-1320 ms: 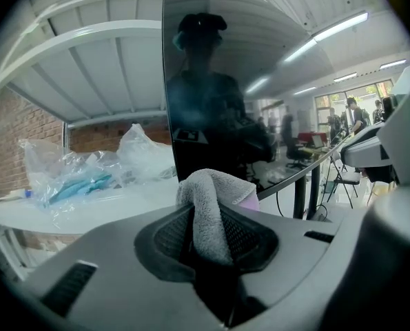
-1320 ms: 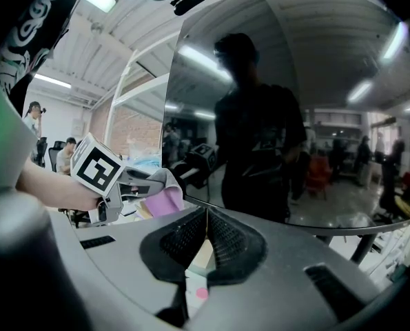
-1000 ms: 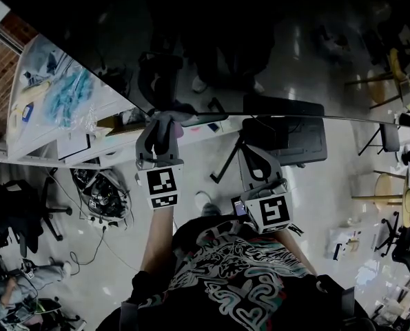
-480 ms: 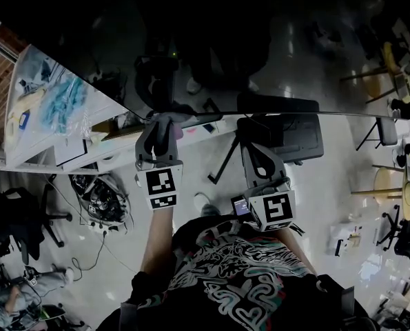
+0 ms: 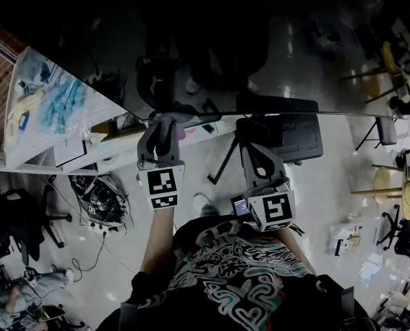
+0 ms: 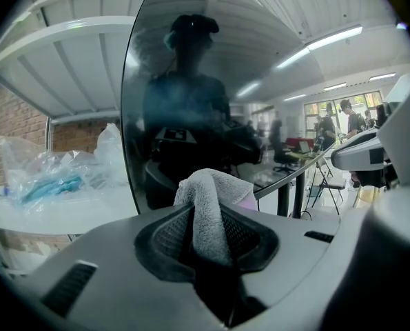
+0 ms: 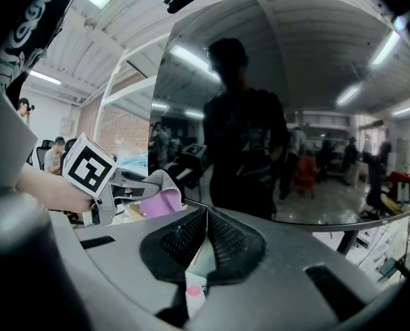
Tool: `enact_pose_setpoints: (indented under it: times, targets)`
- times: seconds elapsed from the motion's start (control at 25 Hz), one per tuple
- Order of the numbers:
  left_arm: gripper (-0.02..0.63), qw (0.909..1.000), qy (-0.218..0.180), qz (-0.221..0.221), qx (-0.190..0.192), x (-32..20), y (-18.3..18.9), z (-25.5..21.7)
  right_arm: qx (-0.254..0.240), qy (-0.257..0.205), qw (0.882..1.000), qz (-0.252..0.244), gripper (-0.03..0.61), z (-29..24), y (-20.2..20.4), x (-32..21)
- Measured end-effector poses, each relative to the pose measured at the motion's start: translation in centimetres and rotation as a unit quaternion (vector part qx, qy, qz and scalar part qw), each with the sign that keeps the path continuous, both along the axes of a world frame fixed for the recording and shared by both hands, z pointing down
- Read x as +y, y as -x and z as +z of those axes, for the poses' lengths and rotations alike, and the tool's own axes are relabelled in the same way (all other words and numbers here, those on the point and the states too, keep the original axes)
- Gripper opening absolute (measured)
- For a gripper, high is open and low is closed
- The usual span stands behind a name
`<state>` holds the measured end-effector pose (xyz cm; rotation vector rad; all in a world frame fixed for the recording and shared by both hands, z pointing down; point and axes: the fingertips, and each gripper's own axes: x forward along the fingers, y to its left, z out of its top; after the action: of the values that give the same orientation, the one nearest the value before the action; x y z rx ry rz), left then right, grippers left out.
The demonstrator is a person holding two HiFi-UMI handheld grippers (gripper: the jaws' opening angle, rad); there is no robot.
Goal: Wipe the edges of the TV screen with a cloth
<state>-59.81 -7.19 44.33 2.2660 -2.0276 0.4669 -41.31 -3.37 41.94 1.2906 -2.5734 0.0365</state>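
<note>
The dark, glossy TV screen (image 5: 273,40) fills the upper head view, and its near edge (image 5: 315,115) runs across the middle. My left gripper (image 5: 165,124) is shut on a grey cloth (image 5: 170,119) whose folded end lies against that edge near the screen's left corner. In the left gripper view the cloth (image 6: 208,205) sticks out between the jaws in front of the screen (image 6: 191,102). My right gripper (image 5: 251,143) hovers just right of the left one, shut, with nothing held. Its own view shows the left gripper (image 7: 146,185), the cloth (image 7: 165,185) and the screen (image 7: 301,116).
A white table (image 5: 25,140) with plastic bags and blue items (image 5: 56,98) stands to the left of the screen. Below it are a black office chair (image 5: 101,195) and floor cables. Folding chairs (image 5: 384,133) stand at the right. A person (image 5: 15,288) sits at the lower left.
Hardly anything differs: both grippers stay at the screen's edge, the left one still shut on the cloth. Only the view has shifted slightly.
</note>
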Motion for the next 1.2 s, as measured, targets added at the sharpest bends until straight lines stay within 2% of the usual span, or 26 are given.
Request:
enact_pose_setpoints:
  times: [1.2]
  targets:
    - [0.098,0.9995,0.004,0.03,0.01,-0.7,-3.8,-0.3,-0.006,0.001,1.0,0.018,0.031,-0.3,-2.7,-0.8]
